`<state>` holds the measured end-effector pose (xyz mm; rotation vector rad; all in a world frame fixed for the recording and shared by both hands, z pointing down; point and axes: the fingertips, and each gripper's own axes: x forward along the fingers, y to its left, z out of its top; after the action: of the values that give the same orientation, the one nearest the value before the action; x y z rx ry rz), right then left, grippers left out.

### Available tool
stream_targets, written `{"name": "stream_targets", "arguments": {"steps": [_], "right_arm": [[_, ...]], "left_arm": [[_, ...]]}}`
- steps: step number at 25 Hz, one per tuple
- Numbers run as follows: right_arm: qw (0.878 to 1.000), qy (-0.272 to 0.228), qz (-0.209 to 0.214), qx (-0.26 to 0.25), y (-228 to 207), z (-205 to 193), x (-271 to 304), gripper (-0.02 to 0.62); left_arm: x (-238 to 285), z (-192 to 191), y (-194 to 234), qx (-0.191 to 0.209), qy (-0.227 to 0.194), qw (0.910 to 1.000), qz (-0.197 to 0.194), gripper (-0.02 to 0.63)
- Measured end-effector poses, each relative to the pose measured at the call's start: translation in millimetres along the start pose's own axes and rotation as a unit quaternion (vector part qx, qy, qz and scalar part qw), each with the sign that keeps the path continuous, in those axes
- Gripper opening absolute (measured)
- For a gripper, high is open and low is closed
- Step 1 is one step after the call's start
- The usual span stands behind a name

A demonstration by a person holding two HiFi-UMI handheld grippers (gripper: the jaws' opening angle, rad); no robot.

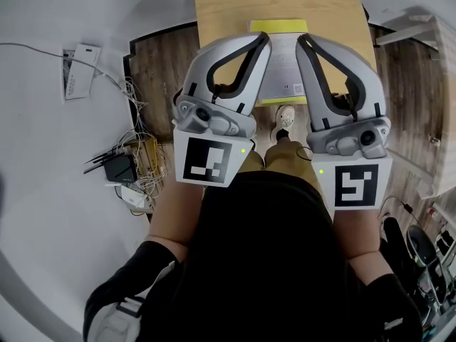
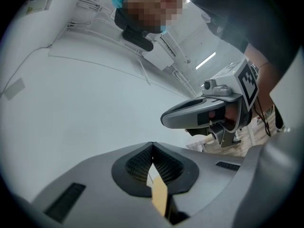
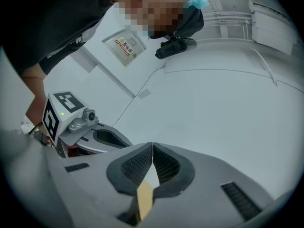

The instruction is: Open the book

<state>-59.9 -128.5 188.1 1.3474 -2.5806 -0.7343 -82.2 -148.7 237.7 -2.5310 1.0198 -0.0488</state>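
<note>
On pale wood-grain table (image 1: 228, 6), near its front edge: book (image 1: 283, 63), flat, closed, white cover, yellow band. Wood top shows on both sides of book. Left gripper (image 1: 263, 40) and right gripper (image 1: 303, 41), smooth grey shells, ribbed black pads, sit side by side. Both pairs of jaws pressed together, nothing between. Book shows in head view only; the 2 gripper views catch white walls.

Bright, even light, seemingly from a ceiling strip light (image 2: 207, 60); heavy fisheye bending, dark vignetted corners, soft edges.

One book (image 1: 283, 63), one table (image 1: 235, 6) – two claws (image 1: 263, 40) (image 1: 303, 41)
</note>
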Motion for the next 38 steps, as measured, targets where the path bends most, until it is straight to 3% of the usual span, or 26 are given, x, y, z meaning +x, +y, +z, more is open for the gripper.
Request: {"name": "stream_targets", "arguments": {"steps": [7,13,16,17,18,19,23,27,34,38], "right_arm": [[0.999,0.030,0.027,0.026,15.8,-42.1,-4.8,0.029],[0.991,0.095,0.089,0.042,57.8,-98.0,-9.3,0.031],[0.981,0.136,0.136,0.029,83.8,-123.3,-13.4,0.035],[0.977,0.149,0.150,0.023,91.3,-131.0,-14.6,0.061],[0.973,0.161,0.164,0.018,98.9,-138.7,-15.6,0.129],[0.969,0.173,0.177,0.014,106.8,-146.2,-16.7,0.140],[0.952,0.212,0.219,0.001,136.6,-172.4,-24.2,0.150],[0.934,0.248,0.259,0.018,162.6,-198.2,-34.3,0.171],[0.899,0.312,0.301,0.059,196.2,-238.6,-55.5,0.193],[0.886,0.342,0.308,0.060,205.1,-256.3,-61.3,0.199]], "left_arm": [[4.1,-19.1,-10.1,-0.014,0.037,0.9992,-0.004,0.004],[3.1,-27.1,-11.9,-0.021,0.042,0.9989,-0.003,0.003],[1.4,-32.3,-12.5,-0.024,0.049,0.9985,-0.001,0.004],[1.6,-33.7,-12.5,-0.026,0.050,0.9984,0.000,0.005],[1.9,-35.1,-12.3,-0.027,0.051,0.9983,0.000,0.004],[1.9,-36.5,-11.8,-0.028,0.053,0.9982,0.001,0.005],[1.1,-41.4,-9.0,-0.034,0.058,0.9977,0.005,0.005],[0.3,-43.0,-6.7,-0.036,0.062,0.9974,0.007,0.005],[-1.9,-49.0,-6.1,-0.042,0.067,0.9968,0.009,0.005],[-3.7,-53.1,-4.2,-0.045,0.071,0.9964,0.009,0.005]]}}
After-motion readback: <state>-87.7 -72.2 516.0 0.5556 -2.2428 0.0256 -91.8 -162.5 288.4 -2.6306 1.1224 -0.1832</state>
